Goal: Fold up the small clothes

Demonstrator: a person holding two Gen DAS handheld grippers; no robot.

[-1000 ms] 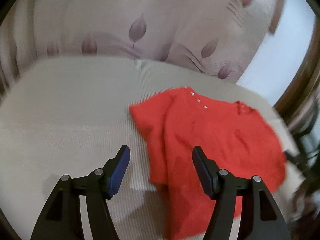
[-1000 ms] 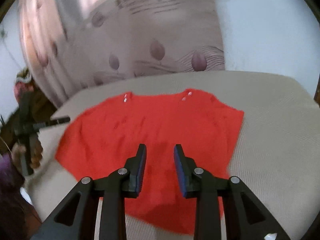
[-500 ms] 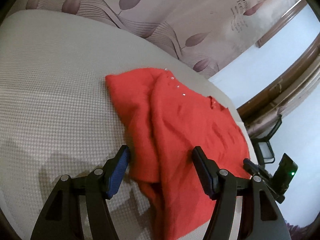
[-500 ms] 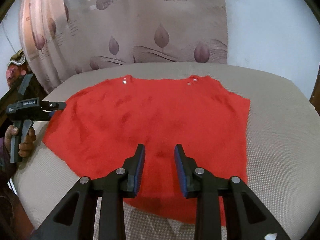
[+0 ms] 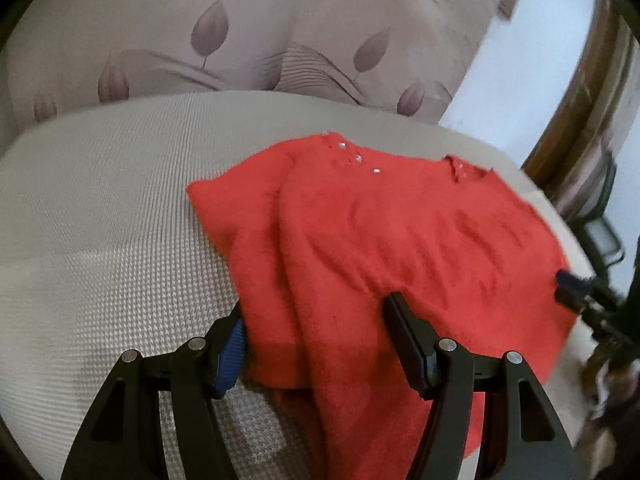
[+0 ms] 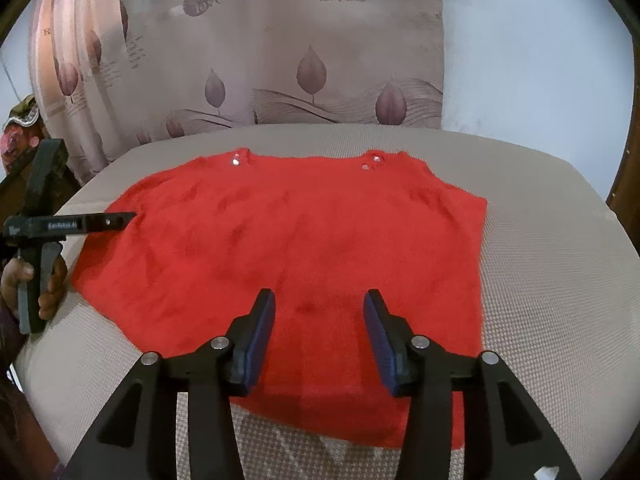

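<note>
A red top [image 6: 288, 248] lay spread flat on a beige woven cushion [image 6: 560, 280], neckline toward the curtain [image 6: 280, 60] and hem toward the cameras. The left side carried a raised lengthwise fold in the left wrist view.

The garment appeared to be light, soft knit, limp and without stiffness; it would likely sag and drag when lifted by one point. Small studs [image 6: 235, 160] near the neckline seemed the only hard parts.

The left gripper [image 5: 316, 344] stood with fingers apart, straddling the folded left edge near the hem; no pinch was evident. The right gripper [image 6: 319, 340] hovered over the hem at mid-width, its jaws opening, cloth beneath them and nothing clamped.

Judgement: hold should be taken at the hem corners or side edges, both layers pinched together, away from the studs.
</note>
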